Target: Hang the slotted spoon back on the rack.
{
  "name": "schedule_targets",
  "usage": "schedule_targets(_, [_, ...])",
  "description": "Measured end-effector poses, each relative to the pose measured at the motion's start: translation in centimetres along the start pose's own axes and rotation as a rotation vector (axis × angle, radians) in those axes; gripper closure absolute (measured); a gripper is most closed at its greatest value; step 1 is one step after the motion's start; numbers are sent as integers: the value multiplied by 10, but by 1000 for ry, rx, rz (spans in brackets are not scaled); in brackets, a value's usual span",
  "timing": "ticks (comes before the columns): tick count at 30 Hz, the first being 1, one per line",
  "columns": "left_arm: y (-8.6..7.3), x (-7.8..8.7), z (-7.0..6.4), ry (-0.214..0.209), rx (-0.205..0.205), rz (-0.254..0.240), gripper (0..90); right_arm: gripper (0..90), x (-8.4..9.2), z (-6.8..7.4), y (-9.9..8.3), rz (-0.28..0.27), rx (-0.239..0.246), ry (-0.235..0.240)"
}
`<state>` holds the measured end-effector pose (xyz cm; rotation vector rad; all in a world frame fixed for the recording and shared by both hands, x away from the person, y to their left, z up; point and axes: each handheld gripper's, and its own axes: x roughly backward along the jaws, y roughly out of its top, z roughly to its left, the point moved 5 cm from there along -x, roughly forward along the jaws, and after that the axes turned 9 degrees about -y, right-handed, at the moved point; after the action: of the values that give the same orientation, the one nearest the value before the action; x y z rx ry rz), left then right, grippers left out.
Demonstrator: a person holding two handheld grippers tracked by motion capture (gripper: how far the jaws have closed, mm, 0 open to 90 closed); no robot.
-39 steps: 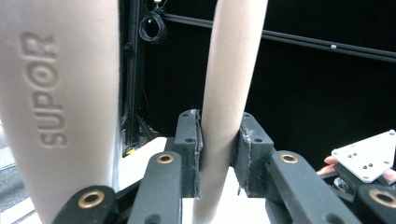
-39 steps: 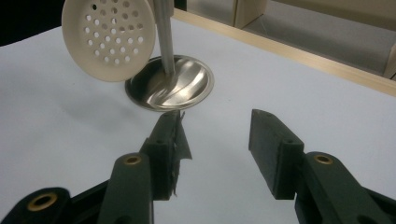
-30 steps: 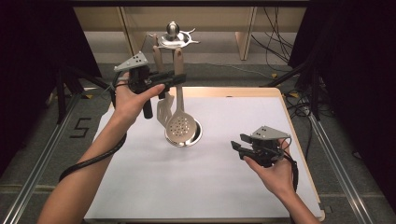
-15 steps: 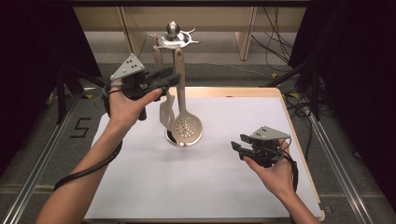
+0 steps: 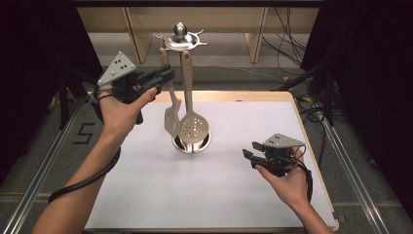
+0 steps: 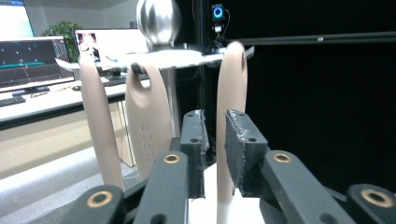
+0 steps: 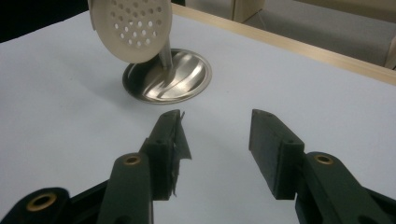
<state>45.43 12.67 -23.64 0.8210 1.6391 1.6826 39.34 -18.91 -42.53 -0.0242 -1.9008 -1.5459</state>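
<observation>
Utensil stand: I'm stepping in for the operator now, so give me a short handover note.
Left tool: raised beside the utensil stand, jaws just closing to a narrow gap with nothing gripped.
Right tool: low over the white mat, open, empty.
Things: slotted spatula and skimmer hang from the stand's top; its round base sits mid-mat.
Done: both utensils appear hung.
Left: probably only pulling the left tool clear.

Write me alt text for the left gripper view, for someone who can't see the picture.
Two black jaws of the left gripper stand close together with nothing between them, just in front of a metal utensil stand. Three beige utensil handles hang from the stand's top plate, under its shiny ball knob. Computer monitors on a desk sit blurred at the left.
</observation>
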Motion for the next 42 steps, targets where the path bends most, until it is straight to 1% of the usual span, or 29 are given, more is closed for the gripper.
schedule_targets(1, [3, 1, 0, 10, -4, -6, 795, 545, 1, -3, 0, 0, 25, -4])
schedule_targets(3, [8, 3, 1, 21, 2, -19, 814, 545, 2, -1, -2, 17, -14, 1])
schedule_targets(4, [10, 3, 1, 23, 7, -29, 822, 545, 1, -4, -2, -1, 19, -4])
schedule_targets(6, [15, 4, 3, 35, 3, -41, 833, 546, 3, -2, -4, 24, -19, 5])
schedule_targets(7, [17, 4, 4, 35, -6, -45, 832, 546, 2, -2, -4, 19, -18, 2])
schedule_targets(9, [17, 6, 2, 37, 16, -57, 828, 546, 1, -4, -4, 3, -10, -8])
schedule_targets(11, [14, 10, 0, 37, -11, -51, 825, 547, 1, -7, -4, -1, 11, -12])
schedule_targets(12, [11, 13, -2, 39, -14, -45, 823, 550, 3, -5, -6, 46, -34, 3])
schedule_targets(13, [8, 16, -3, 42, -22, -39, 821, 553, 3, -10, -6, 26, 1, -10])
schedule_targets(14, [4, 21, -3, 49, -30, -33, 819, 554, 2, -11, -7, 22, 4, -6])
schedule_targets(15, [0, 26, -2, 55, -33, -27, 817, 555, 2, -13, -8, 17, -11, -12])
schedule_targets(16, [-5, 31, -2, 57, -29, -19, 814, 555, 5, -12, -9, 46, -51, -10])
schedule_targets(17, [-10, 37, -1, 65, -29, -13, 810, 555, 4, -17, -9, 15, -21, -25])
schedule_targets(18, [-15, 43, 1, 75, -30, -4, 806, 555, 6, -17, -11, 40, -61, -22])
schedule_targets(19, [-21, 49, 2, 86, -29, 3, 802, 555, 7, -19, -12, 50, -61, -23])
schedule_targets(20, [-26, 55, 4, 97, -33, 11, 798, 555, 5, -21, -12, 22, -62, -30])
schedule_targets(21, [-32, 61, 5, 109, -38, 23, 792, 555, 8, -23, -13, 45, -72, -29])
schedule_targets(23, [-44, 72, 9, 132, -35, 37, 780, 555, 9, -28, -14, 31, -35, -35])
schedule_targets(25, [-54, 81, 14, 153, -22, 48, 766, 554, 9, -27, -16, 32, -91, -33])
schedule_targets(27, [-66, 89, 19, 182, -19, 67, 748, 554, 11, -30, -17, 42, -78, -49])
schedule_targets(28, [-71, 93, 20, 190, -17, 77, 733, 554, 10, -33, -17, 25, -55, -60])
schedule_targets(29, [-77, 95, 20, 188, -10, 81, 720, 554, 11, -29, -17, 42, -99, -54])
schedule_targets(32, [-92, 103, 22, 198, -19, 100, 684, 553, 12, -29, -17, 40, -100, -50])
schedule_targets(34, [-101, 108, 23, 211, -17, 108, 649, 553, 12, -32, -17, 28, -73, -59])
schedule_targets(38, [-120, 116, 26, 239, -9, 136, 599, 552, 16, -35, -22, 58, -81, -72])
schedule_targets(39, [-125, 118, 26, 247, -8, 144, 587, 552, 15, -38, -23, 49, -55, -78])
schedule_targets(40, [-130, 120, 27, 253, -7, 157, 574, 552, 15, -39, -23, 39, -61, -82])
schedule_targets(41, [-135, 121, 27, 260, 1, 159, 571, 552, 16, -36, -25, 60, -107, -68])
schedule_targets(42, [-140, 123, 28, 268, 8, 166, 566, 552, 17, -37, -27, 73, -118, -74])
